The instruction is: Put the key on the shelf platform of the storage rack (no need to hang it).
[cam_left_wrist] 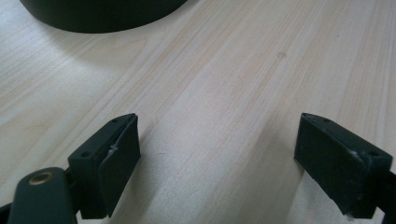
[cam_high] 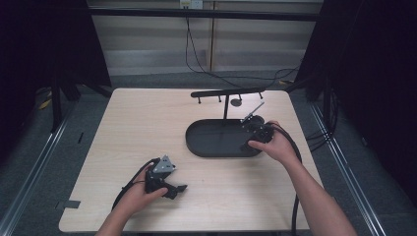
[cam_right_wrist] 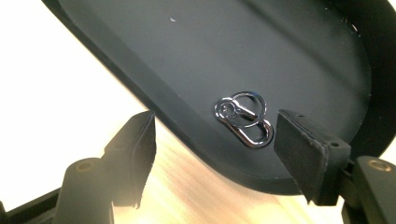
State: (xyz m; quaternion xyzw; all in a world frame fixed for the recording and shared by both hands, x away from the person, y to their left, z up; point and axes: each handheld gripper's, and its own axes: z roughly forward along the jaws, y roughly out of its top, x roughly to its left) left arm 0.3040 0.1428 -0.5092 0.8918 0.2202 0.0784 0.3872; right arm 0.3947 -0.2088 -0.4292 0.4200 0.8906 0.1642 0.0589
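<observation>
A black oval tray (cam_high: 206, 147) lies on the wooden table, with a thin post and a black crossbar with pegs (cam_high: 227, 92) rising behind it. In the right gripper view a small chrome clip with a ring (cam_right_wrist: 244, 117) lies on the tray floor (cam_right_wrist: 233, 46) near its rim. My right gripper (cam_right_wrist: 215, 140) hovers open over that rim, its jaws straddling the clip without touching it; from above it sits at the tray's right end (cam_high: 256, 132). My left gripper (cam_high: 169, 184) rests open low over bare wood (cam_left_wrist: 219, 140) near the front left, nothing between its jaws.
The tray's dark wall (cam_left_wrist: 102, 18) stands ahead of the left gripper. Cables (cam_high: 196, 54) hang behind the table and trail from both grippers. Dark frame posts and curtains flank the table; its front edge (cam_high: 187, 230) lies near the person's forearms.
</observation>
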